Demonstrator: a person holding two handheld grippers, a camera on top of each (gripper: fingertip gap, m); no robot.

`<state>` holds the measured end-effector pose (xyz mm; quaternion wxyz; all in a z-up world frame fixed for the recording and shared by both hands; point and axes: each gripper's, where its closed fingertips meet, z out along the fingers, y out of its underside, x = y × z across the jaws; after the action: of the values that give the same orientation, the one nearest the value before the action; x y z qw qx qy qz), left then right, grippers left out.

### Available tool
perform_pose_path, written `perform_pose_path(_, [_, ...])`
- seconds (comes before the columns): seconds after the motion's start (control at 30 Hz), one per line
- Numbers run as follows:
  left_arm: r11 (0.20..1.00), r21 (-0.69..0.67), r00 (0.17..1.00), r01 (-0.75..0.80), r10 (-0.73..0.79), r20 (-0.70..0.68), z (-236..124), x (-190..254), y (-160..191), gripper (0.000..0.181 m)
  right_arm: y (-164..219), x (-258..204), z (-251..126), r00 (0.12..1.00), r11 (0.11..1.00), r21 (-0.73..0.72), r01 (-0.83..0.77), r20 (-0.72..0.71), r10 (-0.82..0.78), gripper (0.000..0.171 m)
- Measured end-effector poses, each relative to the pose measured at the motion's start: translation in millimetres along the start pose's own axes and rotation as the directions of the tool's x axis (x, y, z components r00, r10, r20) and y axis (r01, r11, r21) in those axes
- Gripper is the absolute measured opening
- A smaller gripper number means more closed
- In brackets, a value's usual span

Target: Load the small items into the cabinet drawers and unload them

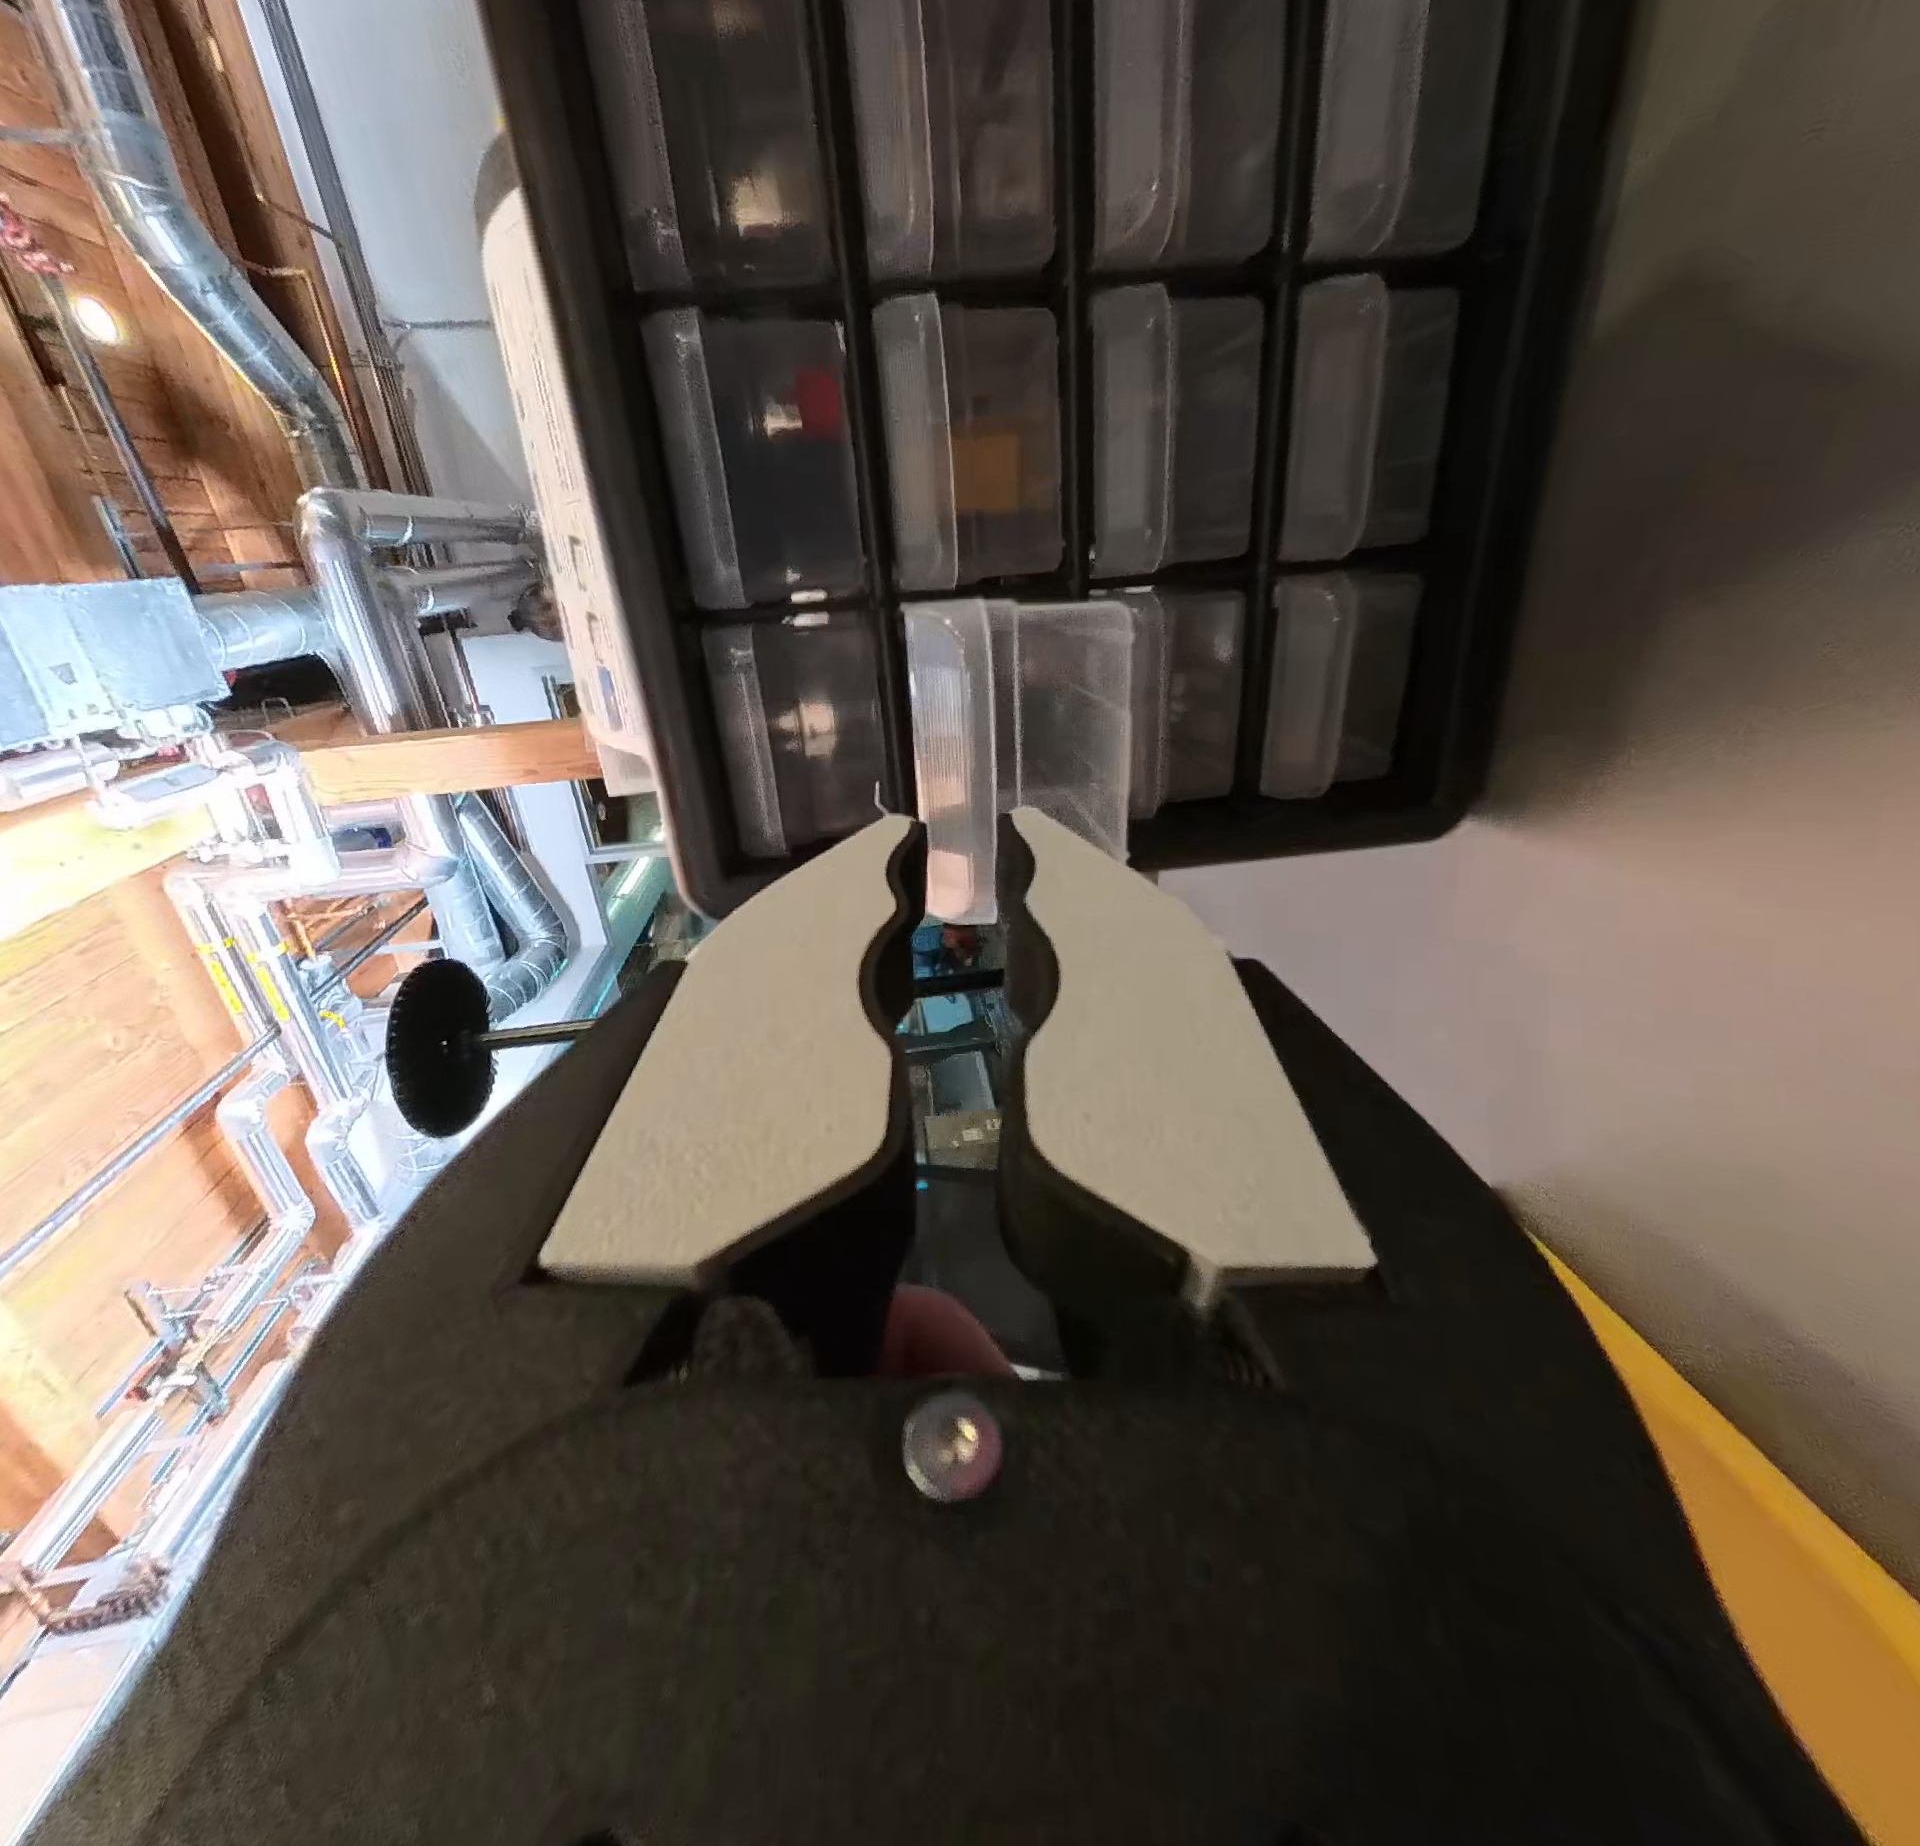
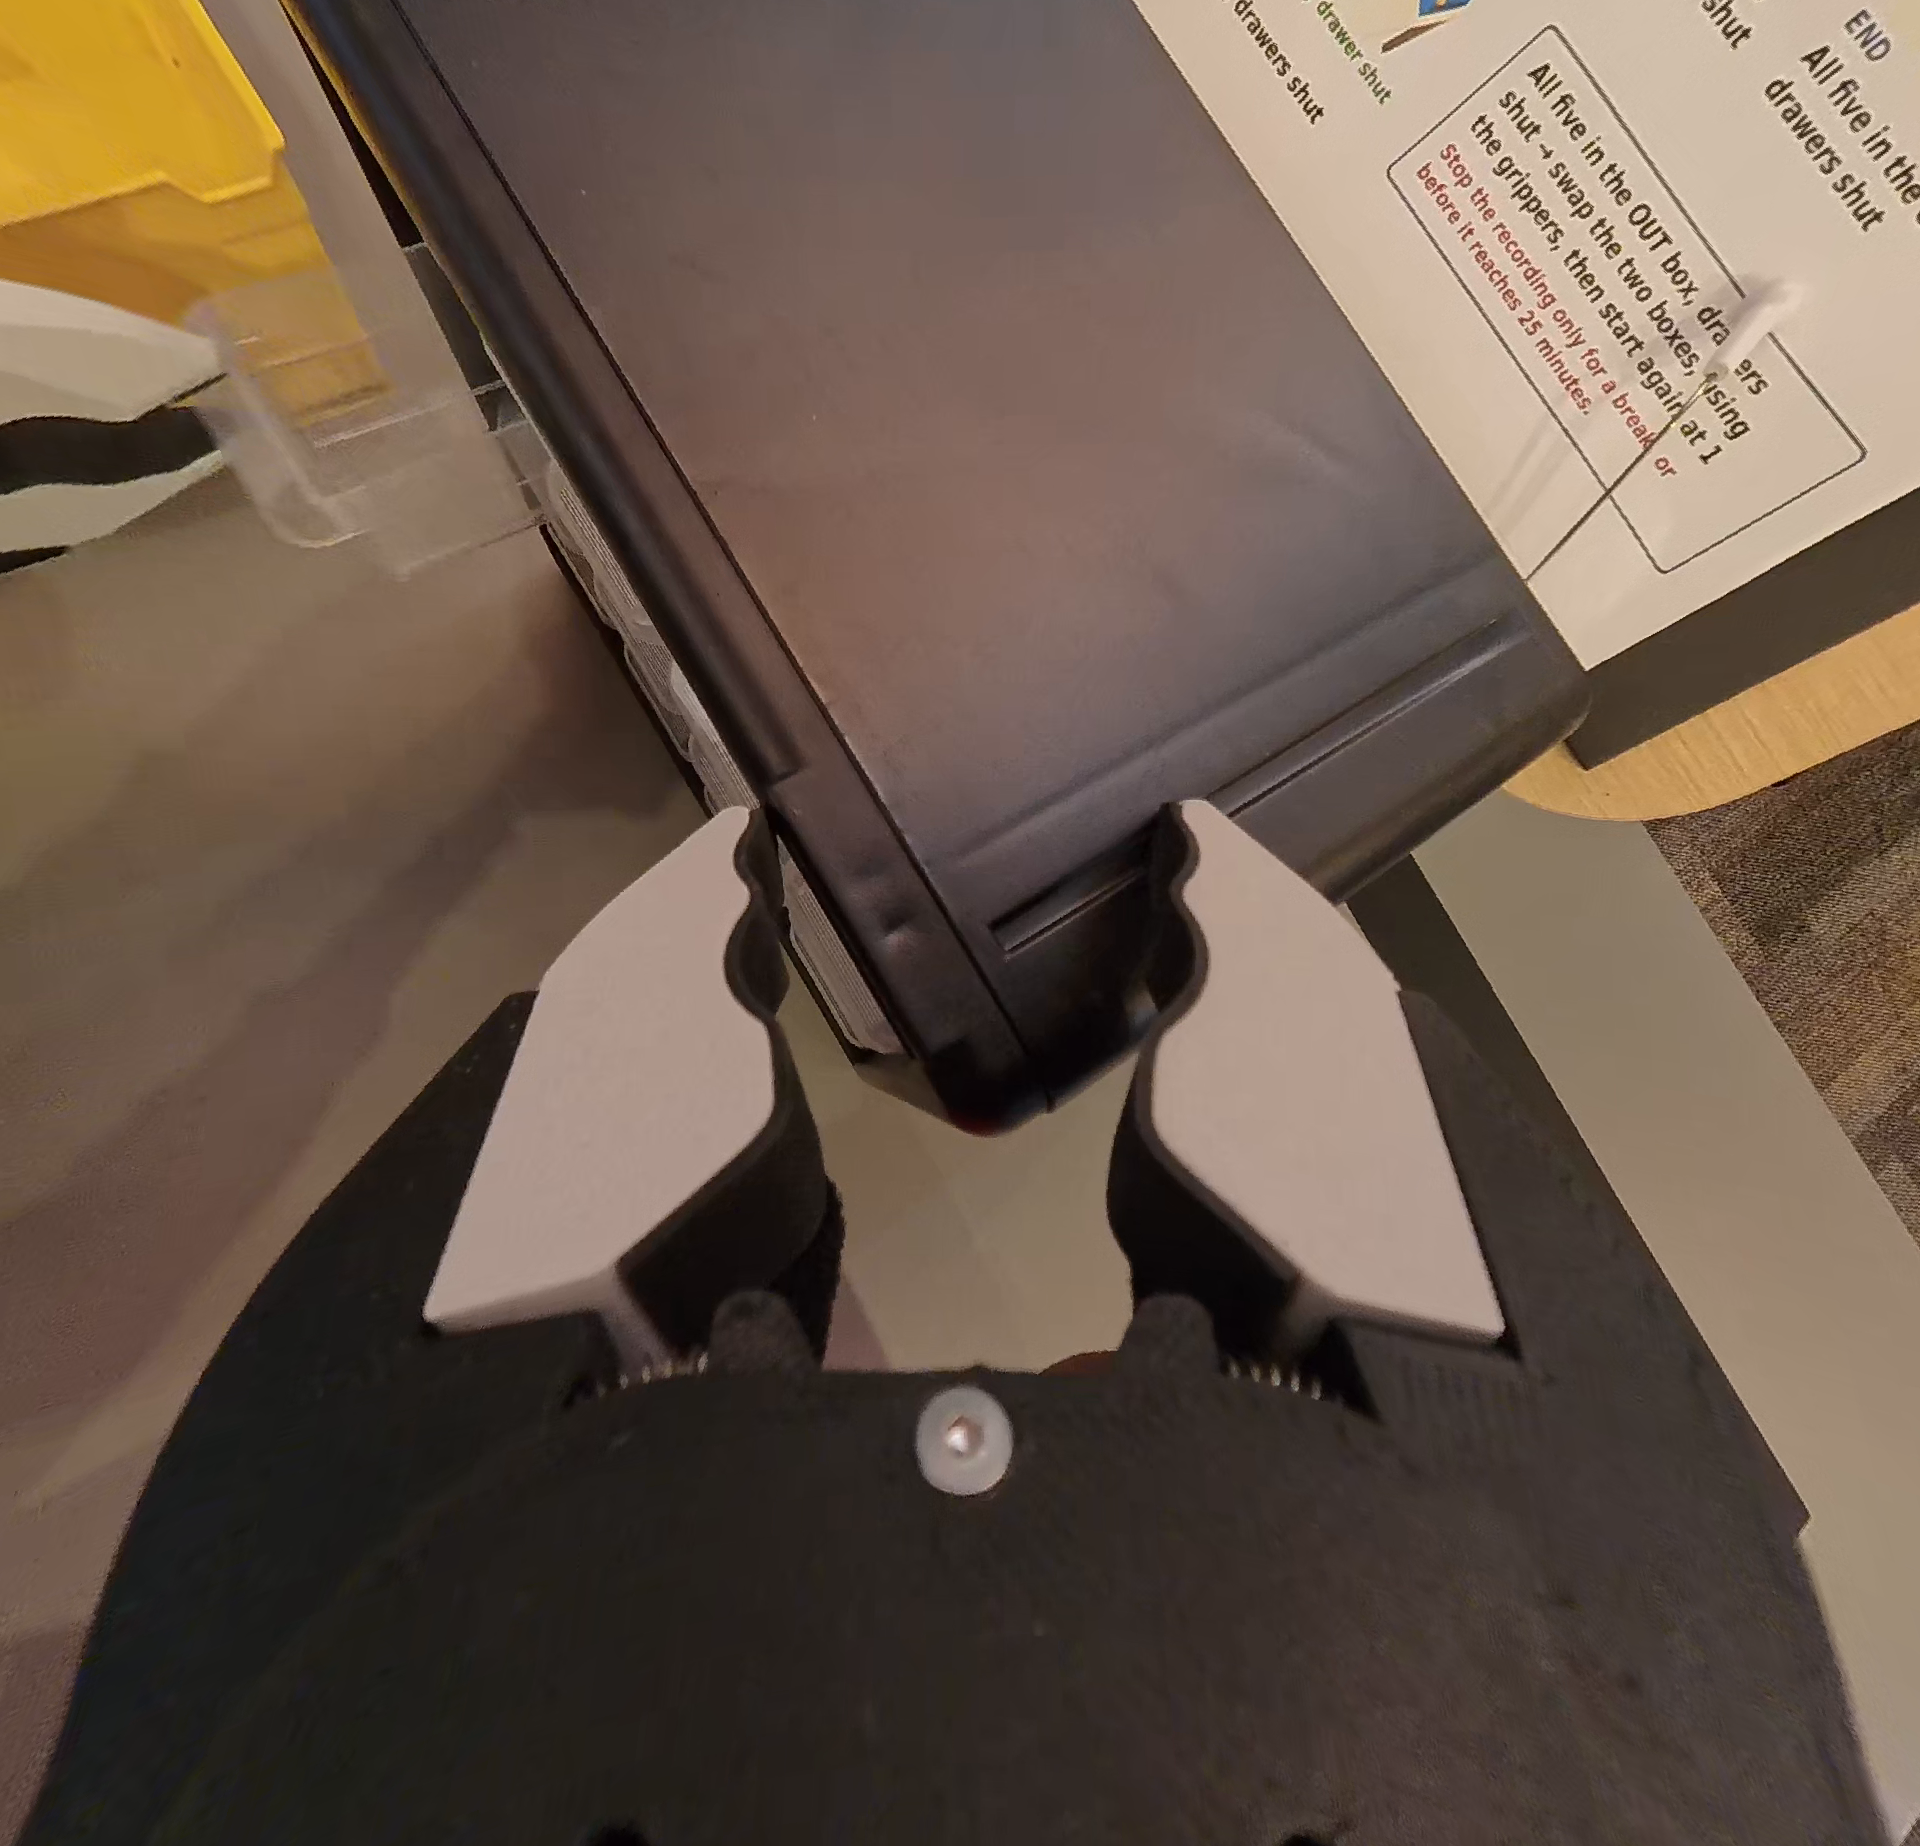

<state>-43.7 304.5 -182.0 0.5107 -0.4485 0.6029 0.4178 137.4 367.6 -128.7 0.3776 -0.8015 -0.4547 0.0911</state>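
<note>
The black cabinet (image 1: 1548, 446) holds rows of clear drawers. My left gripper (image 1: 961, 830) is shut on the front handle (image 1: 948, 736) of one clear drawer (image 1: 1070, 695), which is pulled partly out. A red item (image 1: 816, 399) and an orange item (image 1: 987, 466) show inside two shut drawers in the neighbouring row. My right gripper (image 2: 961, 840) straddles a corner of the cabinet (image 2: 935, 446), one finger on its front edge and one on its side, clamped on it. The pulled-out drawer (image 2: 343, 425) sticks out from the cabinet front in the right wrist view.
A yellow bin (image 2: 114, 82) stands in front of the cabinet, also showing in the left wrist view (image 1: 1766, 1588). A printed instruction sheet (image 2: 1662, 238) stands behind the cabinet. The grey table (image 2: 260, 861) carries all of it; its edge (image 2: 1662, 1017) is at the right.
</note>
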Motion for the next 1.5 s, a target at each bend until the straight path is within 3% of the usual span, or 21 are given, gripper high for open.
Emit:
perform_pose_path(0.23, [0.998, 0.061, 0.999, 0.015, -0.013, -0.034, -39, 9, -12, 0.013, 0, 0, 0, 1.0, 1.0, -0.005, -0.004, -0.003, 0.004, 0.071])
perform_pose_path(0.5, [0.999, 0.042, 0.997, 0.023, -0.02, -0.069, -39, 19, -5, 0.014, 0, -1, 0, 1.0, 1.0, -0.016, -0.002, -0.005, 0.002, 0.071])
perform_pose_path(0.67, [0.996, 0.06, 0.99, 0.071, -0.063, -0.129, -48, 23, -2, 0.041, 0, 0, 0, 1.0, 1.0, -0.014, -0.003, -0.005, 0.003, 0.071])
perform_pose_path(0.73, [0.981, 0.056, 0.976, 0.184, -0.176, -0.128, -56, 8, 12, 0.045, 0, -1, 0, 1.0, 1.0, -0.008, -0.004, -0.005, 0.004, 0.071])
perform_pose_path(0.87, [0.892, -0.129, 0.855, 0.434, -0.453, -0.252, -60, -8, 90, 0.044, 0, 0, 0, 1.0, 1.0, -0.004, 0.0, -0.004, 0.0, 0.071])
perform_pose_path(1.03, [0.715, -0.51, 0.578, 0.478, -0.694, -0.43, -74, 57, 184, 0.041, 0, 0, 0, 1.0, 1.0, -0.003, -0.001, -0.004, 0.001, 0.071])
perform_pose_path(1.2, [0.598, -0.689, 0.322, 0.409, -0.801, -0.504, -106, 123, 197, 0.031, 0, 0, 0, 1.0, 1.0, -0.001, -0.004, -0.005, 0.004, 0.071])
perform_pose_path(1.5, [0.577, -0.771, 0.222, 0.27, -0.816, -0.533, -123, 175, 205, 0.02, 0, -1, 0, 1.0, 1.0, -0.007, -0.004, -0.006, 0.004, 0.071])
